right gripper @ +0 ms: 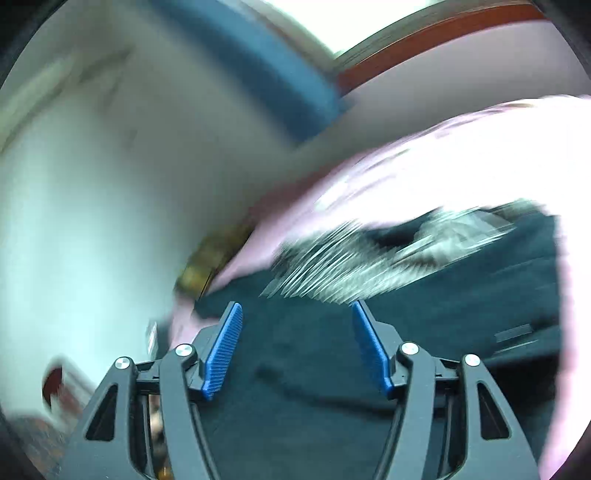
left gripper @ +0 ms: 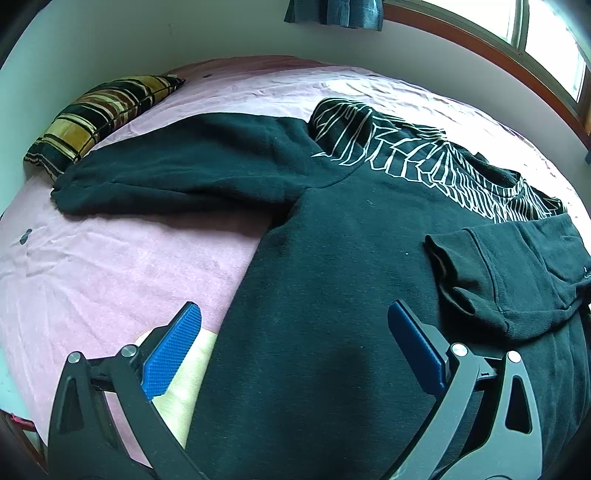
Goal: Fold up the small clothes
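Note:
A black sweatshirt (left gripper: 332, 258) with white line print across its shoulders lies on a pink bed sheet (left gripper: 110, 266). Its left sleeve (left gripper: 177, 166) stretches out toward the pillow; its right sleeve (left gripper: 517, 273) is folded in over the body. My left gripper (left gripper: 295, 314) hovers over the lower body of the garment, jaws wide open, nothing between the blue pads (left gripper: 173, 350). In the blurred right wrist view, my right gripper (right gripper: 295, 314) stands open above the dark sweatshirt (right gripper: 443, 314), with nothing between its pads.
A striped yellow and black pillow (left gripper: 99, 114) lies at the far left of the bed, against a pale wall. A window with a wooden frame (left gripper: 480, 48) and a blue curtain (left gripper: 336, 13) are beyond the bed. Pink sheet shows left of the garment.

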Action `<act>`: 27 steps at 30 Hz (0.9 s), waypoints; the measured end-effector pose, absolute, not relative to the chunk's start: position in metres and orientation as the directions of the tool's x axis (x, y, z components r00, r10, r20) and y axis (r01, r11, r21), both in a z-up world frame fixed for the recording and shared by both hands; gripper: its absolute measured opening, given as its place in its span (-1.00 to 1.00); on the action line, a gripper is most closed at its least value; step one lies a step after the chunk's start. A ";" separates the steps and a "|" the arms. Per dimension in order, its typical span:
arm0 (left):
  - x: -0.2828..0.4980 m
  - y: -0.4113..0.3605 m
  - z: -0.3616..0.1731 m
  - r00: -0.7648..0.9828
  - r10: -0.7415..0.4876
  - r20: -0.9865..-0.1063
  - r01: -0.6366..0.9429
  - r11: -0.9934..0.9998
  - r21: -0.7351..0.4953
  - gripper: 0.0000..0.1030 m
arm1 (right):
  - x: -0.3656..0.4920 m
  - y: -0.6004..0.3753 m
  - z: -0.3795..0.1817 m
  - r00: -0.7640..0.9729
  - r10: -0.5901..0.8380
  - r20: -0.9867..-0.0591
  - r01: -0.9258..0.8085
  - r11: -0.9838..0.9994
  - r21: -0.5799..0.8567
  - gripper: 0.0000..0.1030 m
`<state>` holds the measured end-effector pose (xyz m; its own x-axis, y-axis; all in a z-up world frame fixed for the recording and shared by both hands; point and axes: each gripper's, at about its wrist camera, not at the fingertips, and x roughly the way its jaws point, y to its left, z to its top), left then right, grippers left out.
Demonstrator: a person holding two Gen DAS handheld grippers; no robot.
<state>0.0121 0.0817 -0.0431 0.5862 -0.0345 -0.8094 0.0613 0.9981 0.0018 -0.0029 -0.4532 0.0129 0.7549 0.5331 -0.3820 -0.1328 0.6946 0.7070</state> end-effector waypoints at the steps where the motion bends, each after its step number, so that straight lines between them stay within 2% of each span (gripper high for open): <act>1: 0.012 0.079 -0.042 0.589 -0.034 -0.808 0.065 0.998 0.005 0.96 | 0.006 -0.490 -0.002 0.780 0.466 -0.418 -0.031 0.695 0.718 0.20; 4: 0.012 0.073 -0.040 0.596 -0.030 -0.803 0.072 0.997 0.016 0.96 | 0.039 -0.559 -0.051 0.782 0.376 -0.498 0.170 0.640 0.750 0.20; 7: 0.013 0.064 -0.038 0.602 -0.028 -0.798 0.079 0.997 0.025 0.96 | 0.070 -0.587 -0.096 0.760 0.442 -0.476 0.223 0.511 0.830 0.18; 10: 0.014 0.053 -0.036 0.602 -0.033 -0.798 0.091 0.995 0.028 0.96 | 0.099 -0.583 -0.123 0.714 0.497 -0.492 0.238 0.489 0.839 0.17; 11: 0.014 0.050 -0.036 0.601 -0.034 -0.799 0.095 0.995 0.028 0.96 | 0.106 -0.580 -0.125 0.706 0.504 -0.498 0.230 0.502 0.834 0.00; 12: 0.015 0.045 -0.037 0.597 -0.036 -0.801 0.101 0.994 0.030 0.96 | 0.110 -0.576 -0.124 0.699 0.514 -0.498 0.216 0.513 0.831 -0.05; 14: 0.017 0.038 -0.038 0.589 -0.043 -0.807 0.114 0.993 0.030 0.96 | 0.117 -0.570 -0.119 0.676 0.544 -0.498 0.191 0.523 0.830 -0.82; 19: 0.019 0.021 -0.042 0.581 -0.054 -0.812 0.152 0.987 0.043 0.96 | 0.116 -0.571 -0.079 0.711 0.350 -0.609 0.198 0.732 0.652 -0.85; 23: 0.020 0.016 -0.045 0.570 -0.067 -0.819 0.163 0.986 0.033 0.96 | 0.117 -0.578 -0.114 0.635 0.326 -0.701 0.280 0.748 0.602 -0.84; 25: 0.019 0.015 -0.047 0.566 -0.066 -0.822 0.169 0.985 0.038 0.96 | 0.109 -0.590 -0.125 0.665 0.393 -0.635 0.291 0.647 0.705 -0.82; 27: 0.019 0.015 -0.047 0.565 -0.065 -0.823 0.171 0.984 0.039 0.96 | 0.096 -0.600 -0.125 0.675 0.454 -0.581 0.311 0.538 0.783 -0.64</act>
